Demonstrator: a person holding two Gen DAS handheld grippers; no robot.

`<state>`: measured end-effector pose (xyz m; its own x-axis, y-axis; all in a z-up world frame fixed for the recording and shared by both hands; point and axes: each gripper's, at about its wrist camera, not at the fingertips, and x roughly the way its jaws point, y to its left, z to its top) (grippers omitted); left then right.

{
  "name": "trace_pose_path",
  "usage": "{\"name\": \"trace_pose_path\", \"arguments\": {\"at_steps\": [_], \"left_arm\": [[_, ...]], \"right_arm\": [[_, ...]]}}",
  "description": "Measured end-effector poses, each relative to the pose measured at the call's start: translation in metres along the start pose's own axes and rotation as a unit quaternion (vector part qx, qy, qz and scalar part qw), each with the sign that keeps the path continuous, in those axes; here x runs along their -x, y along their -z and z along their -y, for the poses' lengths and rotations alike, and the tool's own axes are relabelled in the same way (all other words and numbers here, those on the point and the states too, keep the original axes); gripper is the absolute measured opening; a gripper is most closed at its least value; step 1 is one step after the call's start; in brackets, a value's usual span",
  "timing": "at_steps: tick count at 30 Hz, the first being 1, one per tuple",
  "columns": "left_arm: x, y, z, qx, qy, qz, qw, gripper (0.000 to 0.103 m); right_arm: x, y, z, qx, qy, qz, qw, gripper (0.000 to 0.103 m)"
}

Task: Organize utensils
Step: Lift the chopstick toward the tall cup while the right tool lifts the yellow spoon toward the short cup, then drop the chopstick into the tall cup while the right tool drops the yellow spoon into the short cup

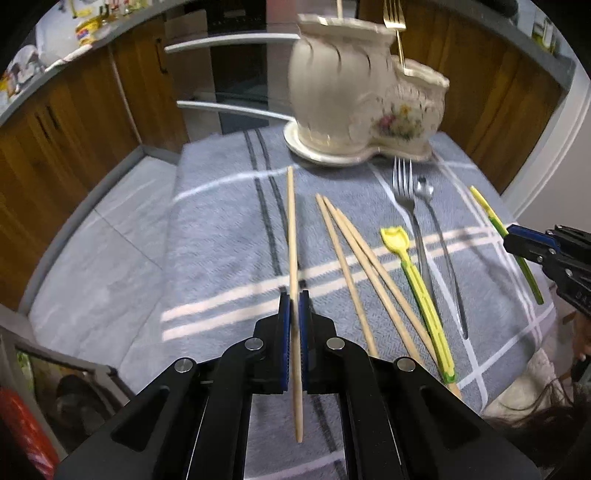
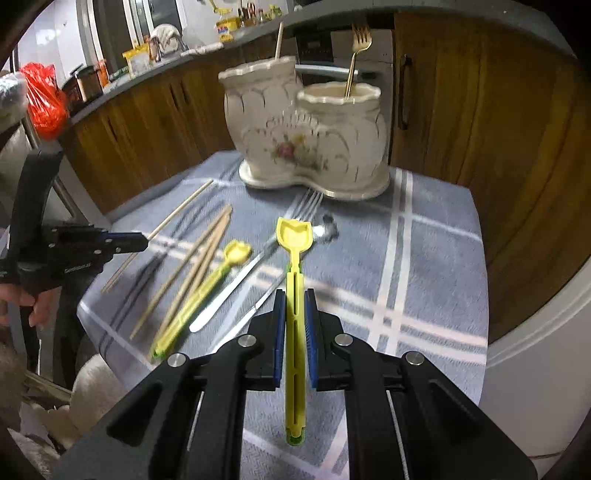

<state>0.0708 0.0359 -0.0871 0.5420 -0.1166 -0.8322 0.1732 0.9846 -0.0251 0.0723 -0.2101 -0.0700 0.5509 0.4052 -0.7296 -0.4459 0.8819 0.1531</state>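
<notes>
The gold fork (image 1: 394,22) standing in the ceramic holder (image 1: 354,96) loses its tine tips at the top edge, its lower handle hidden inside; the holder's floral pattern is blurred.

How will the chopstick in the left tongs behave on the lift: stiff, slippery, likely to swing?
The chopstick looks like thin wood, so probably stiff and light. The left tongs pinch it well off its middle, so the long end may pivot. Its smooth round shaft could slide between the pads.
</notes>
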Motion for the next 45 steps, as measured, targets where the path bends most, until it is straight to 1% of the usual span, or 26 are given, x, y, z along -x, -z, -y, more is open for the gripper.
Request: {"name": "trace_pose_path", "arguments": {"at_steps": [2, 4, 8, 10, 11, 13, 16, 18, 21, 22, 25, 27, 29, 32, 34, 36, 39, 41, 45], "left_arm": [[0.011, -0.004, -0.005, 0.006, 0.001, 0.022, 0.9997, 0.005], [0.024, -0.011, -0.007, 0.009, 0.006, 0.05, 0.9987, 0.005], [0.051, -0.029, -0.01, 0.011, 0.021, 0.106, 0.9941, 0.005], [0.063, -0.039, -0.007, 0.013, 0.034, 0.139, 0.9896, 0.005], [0.07, -0.045, -0.006, 0.013, 0.049, 0.161, 0.9857, 0.005], [0.076, -0.06, -0.004, 0.017, 0.06, 0.19, 0.9799, 0.005], [0.076, -0.083, 0.001, 0.015, 0.072, 0.22, 0.9728, 0.005], [0.073, -0.102, 0.006, 0.01, 0.083, 0.24, 0.9671, 0.005], [0.068, -0.126, 0.01, 0.011, 0.093, 0.258, 0.9615, 0.005], [0.064, -0.137, 0.011, 0.016, 0.1, 0.268, 0.958, 0.005], [0.056, -0.159, 0.011, 0.032, 0.11, 0.29, 0.9503, 0.005], [0.047, -0.175, 0.011, 0.047, 0.111, 0.302, 0.9456, 0.005], [0.042, -0.184, 0.009, 0.062, 0.124, 0.31, 0.9405, 0.005], [0.032, -0.194, 0.016, 0.059, 0.116, 0.322, 0.9377, 0.005], [0.025, -0.196, 0.022, 0.052, 0.104, 0.327, 0.9378, 0.005], [0.019, -0.196, 0.025, 0.05, 0.099, 0.331, 0.9372, 0.005], [0.01, -0.19, 0.029, 0.04, 0.075, 0.342, 0.9358, 0.005], [0.005, -0.185, 0.028, 0.037, 0.073, 0.34, 0.9369, 0.005], [-0.002, -0.173, 0.025, 0.036, 0.065, 0.328, 0.9419, 0.005]], "right_arm": [[0.003, -0.007, 0.002, -0.005, -0.007, 0.017, 1.0, 0.01], [0.01, -0.017, 0.005, -0.008, -0.011, 0.047, 0.999, 0.01], [0.02, -0.04, 0.011, -0.015, -0.011, 0.098, 0.995, 0.01], [0.027, -0.055, 0.016, -0.023, -0.012, 0.13, 0.991, 0.01], [0.031, -0.064, 0.019, -0.028, -0.016, 0.152, 0.988, 0.01], [0.035, -0.079, 0.025, -0.038, -0.022, 0.184, 0.982, 0.01], [0.034, -0.101, 0.036, -0.061, -0.042, 0.217, 0.973, 0.01], [0.031, -0.115, 0.042, -0.073, -0.048, 0.238, 0.967, 0.01], [0.022, -0.133, 0.048, -0.084, -0.051, 0.266, 0.959, 0.01], [0.02, -0.137, 0.05, -0.088, -0.053, 0.273, 0.956, 0.01], [0.007, -0.15, 0.056, -0.101, -0.066, 0.287, 0.95, 0.01], [-0.004, -0.157, 0.058, -0.109, -0.07, 0.289, 0.949, 0.01], [-0.016, -0.162, 0.061, -0.119, -0.082, 0.294, 0.945, 0.01], [-0.027, -0.163, 0.067, -0.136, -0.087, 0.297, 0.941, 0.01], [-0.035, -0.163, 0.069, -0.142, -0.076, 0.299, 0.94, 0.01], [-0.04, -0.16, 0.066, -0.133, -0.058, 0.305, 0.941, 0.01], [-0.044, -0.154, 0.058, -0.103, -0.027, 0.314, 0.943, 0.01], [-0.047, -0.151, 0.052, -0.084, -0.017, 0.311, 0.946, 0.01], [-0.049, -0.144, 0.04, -0.049, 0.002, 0.303, 0.952, 0.01]]}}
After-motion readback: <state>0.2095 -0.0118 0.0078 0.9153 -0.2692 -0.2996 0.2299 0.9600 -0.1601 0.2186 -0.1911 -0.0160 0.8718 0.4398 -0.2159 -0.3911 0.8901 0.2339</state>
